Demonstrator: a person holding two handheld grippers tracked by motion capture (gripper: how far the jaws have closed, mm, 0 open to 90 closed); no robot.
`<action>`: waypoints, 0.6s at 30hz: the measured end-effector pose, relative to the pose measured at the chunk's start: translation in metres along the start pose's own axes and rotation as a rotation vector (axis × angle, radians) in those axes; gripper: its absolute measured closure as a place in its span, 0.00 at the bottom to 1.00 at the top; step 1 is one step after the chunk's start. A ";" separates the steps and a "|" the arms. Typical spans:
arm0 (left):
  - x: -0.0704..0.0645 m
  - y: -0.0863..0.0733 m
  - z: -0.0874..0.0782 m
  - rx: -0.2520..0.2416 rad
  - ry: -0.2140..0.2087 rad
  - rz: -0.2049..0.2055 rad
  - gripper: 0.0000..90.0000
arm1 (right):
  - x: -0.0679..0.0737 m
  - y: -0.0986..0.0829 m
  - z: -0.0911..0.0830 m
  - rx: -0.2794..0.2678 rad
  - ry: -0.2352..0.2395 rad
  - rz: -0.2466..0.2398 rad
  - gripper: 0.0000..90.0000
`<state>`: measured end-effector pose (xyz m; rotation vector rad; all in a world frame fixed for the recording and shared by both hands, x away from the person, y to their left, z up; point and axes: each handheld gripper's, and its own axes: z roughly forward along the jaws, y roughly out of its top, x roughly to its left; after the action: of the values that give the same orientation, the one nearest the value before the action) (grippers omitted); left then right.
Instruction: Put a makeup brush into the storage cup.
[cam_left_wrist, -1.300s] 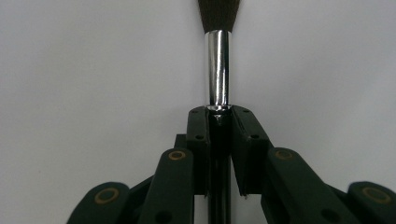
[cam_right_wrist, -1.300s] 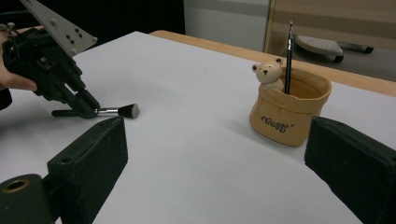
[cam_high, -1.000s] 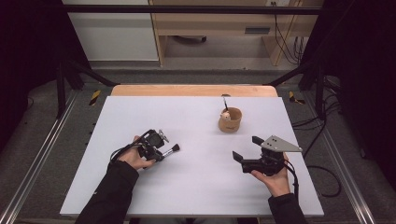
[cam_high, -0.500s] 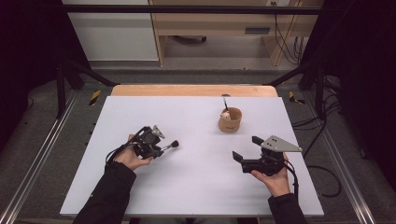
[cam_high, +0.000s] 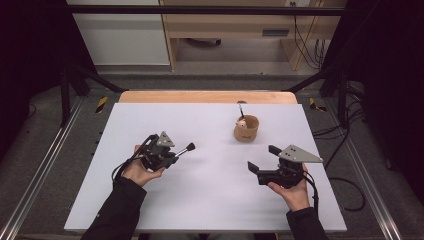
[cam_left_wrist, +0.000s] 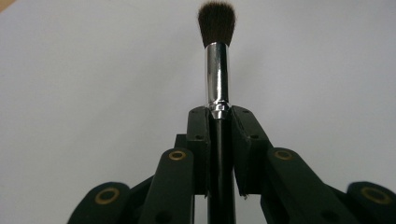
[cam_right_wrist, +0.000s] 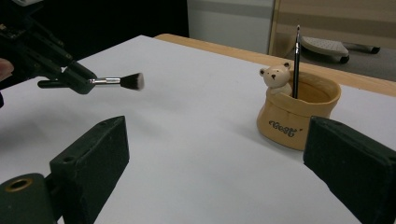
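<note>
Above the table (cam_high: 210, 200), left claw (cam_high: 176, 154) grips brush (cam_left_wrist: 217, 70); right claw (cam_high: 262, 158) gapes

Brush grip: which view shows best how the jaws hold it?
Left gripper view: the left gripper clamps the brush just below its metal ferrule. Right gripper view shows it side-on, farther off. High view shows it small.

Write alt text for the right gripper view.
A makeup brush, held level above the white table by the left tongs at upper left, points toward a tan bear-faced pot holding a thin dark stick. In the foreground, the right tongs stand open and empty.
</note>
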<state>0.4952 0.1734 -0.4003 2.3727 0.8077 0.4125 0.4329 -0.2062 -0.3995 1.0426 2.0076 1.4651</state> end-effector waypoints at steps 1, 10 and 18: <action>-0.001 0.000 -0.001 -0.014 0.004 -0.002 0.87 | 0.000 0.000 0.000 0.001 0.002 -0.001 0.08; -0.013 0.004 -0.011 -0.089 0.027 -0.015 0.87 | 0.006 0.005 0.005 -0.004 0.023 0.011 0.09; -0.028 0.008 -0.015 -0.183 0.055 -0.052 0.87 | 0.015 0.012 0.010 -0.017 0.038 0.026 0.09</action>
<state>0.4707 0.1567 -0.3864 2.1755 0.8192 0.5097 0.4347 -0.1863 -0.3908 1.0442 2.0113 1.5241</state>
